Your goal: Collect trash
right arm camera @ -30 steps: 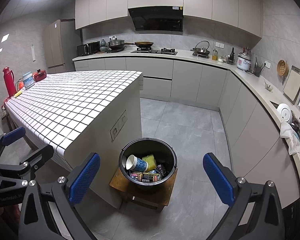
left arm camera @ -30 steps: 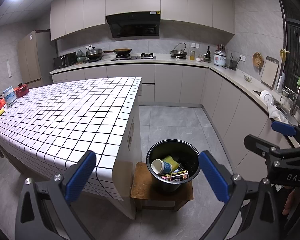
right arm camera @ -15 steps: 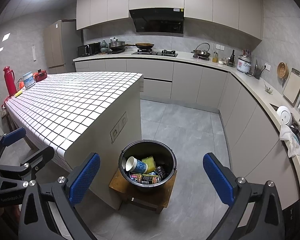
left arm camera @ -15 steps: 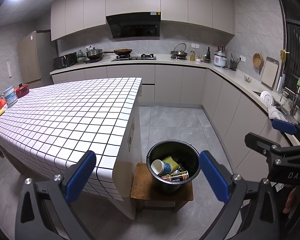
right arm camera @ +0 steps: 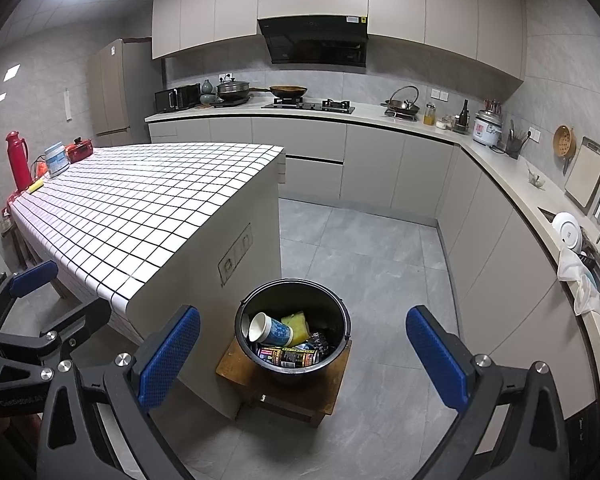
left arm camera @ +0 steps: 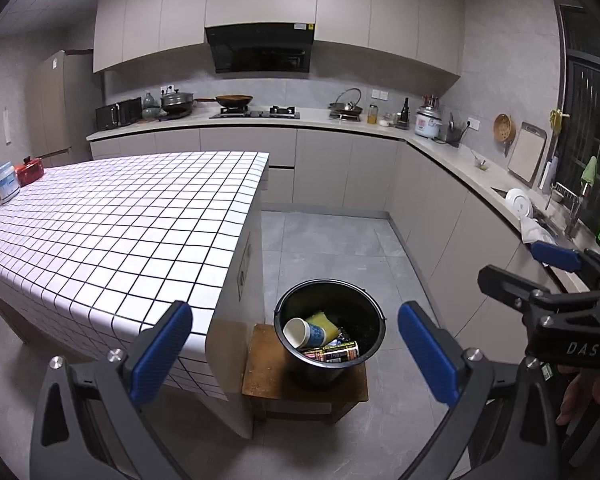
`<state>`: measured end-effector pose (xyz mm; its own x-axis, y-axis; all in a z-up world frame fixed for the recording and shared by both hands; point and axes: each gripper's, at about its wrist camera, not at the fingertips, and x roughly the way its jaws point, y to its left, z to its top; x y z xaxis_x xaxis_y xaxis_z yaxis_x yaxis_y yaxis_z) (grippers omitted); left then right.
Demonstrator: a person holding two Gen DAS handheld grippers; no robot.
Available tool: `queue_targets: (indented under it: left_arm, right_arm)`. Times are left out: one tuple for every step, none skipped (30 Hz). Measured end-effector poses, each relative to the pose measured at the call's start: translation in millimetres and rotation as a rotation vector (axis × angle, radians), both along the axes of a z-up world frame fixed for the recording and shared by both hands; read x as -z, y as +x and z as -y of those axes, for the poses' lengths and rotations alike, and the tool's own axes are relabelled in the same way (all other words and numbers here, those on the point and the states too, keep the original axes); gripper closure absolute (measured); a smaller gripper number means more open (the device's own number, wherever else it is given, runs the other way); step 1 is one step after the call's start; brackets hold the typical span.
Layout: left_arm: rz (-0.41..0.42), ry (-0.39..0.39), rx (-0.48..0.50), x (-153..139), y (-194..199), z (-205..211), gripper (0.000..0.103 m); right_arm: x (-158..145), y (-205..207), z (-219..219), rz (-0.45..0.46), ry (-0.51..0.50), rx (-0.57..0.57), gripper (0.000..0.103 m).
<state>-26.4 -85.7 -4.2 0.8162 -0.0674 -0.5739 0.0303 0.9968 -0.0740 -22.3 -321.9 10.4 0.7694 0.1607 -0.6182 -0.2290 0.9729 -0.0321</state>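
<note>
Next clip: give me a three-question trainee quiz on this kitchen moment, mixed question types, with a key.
1. True or false: the black round plastic bucket stands directly on the floor.
2. Which lies inside the bucket? A) white-and-blue paper cup B) red thermos C) white plate
3. Fill in: the left gripper and the right gripper are both ____ and hold nothing.

Key:
1. False; it stands on a low brown wooden stool.
2. A
3. open

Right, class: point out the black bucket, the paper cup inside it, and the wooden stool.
black bucket (right arm camera: 342, 314): right wrist view, right rim.
paper cup (right arm camera: 278, 330): right wrist view, blue patterned side.
wooden stool (left arm camera: 266, 376): left wrist view, bare seat left of bucket.
</note>
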Motion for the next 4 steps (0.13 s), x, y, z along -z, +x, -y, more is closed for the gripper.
queue_targets:
  left_arm:
    - [-0.004,0.001,-0.001,0.6,0.5,1.3,0.000]
    - [-0.010,0.001,-0.005,1.6,1.0,1.4,0.000]
    - [-0.014,-0.003,-0.009,2.3,1.1,1.4,0.000]
    - [-0.017,-0.006,-0.015,2.9,0.8,1.4,0.000]
  right_arm:
    - [0.2,0.2,0.4,0.000,0.000,0.001,0.000]
    - [0.4,0.6,0.5,-0.002,-0.001,0.002,0.000]
    - [0.6,0.9,0.8,-0.003,-0.002,0.003,0.000]
    - [0.6,1.1,1.2,-0.003,-0.001,0.003,0.000]
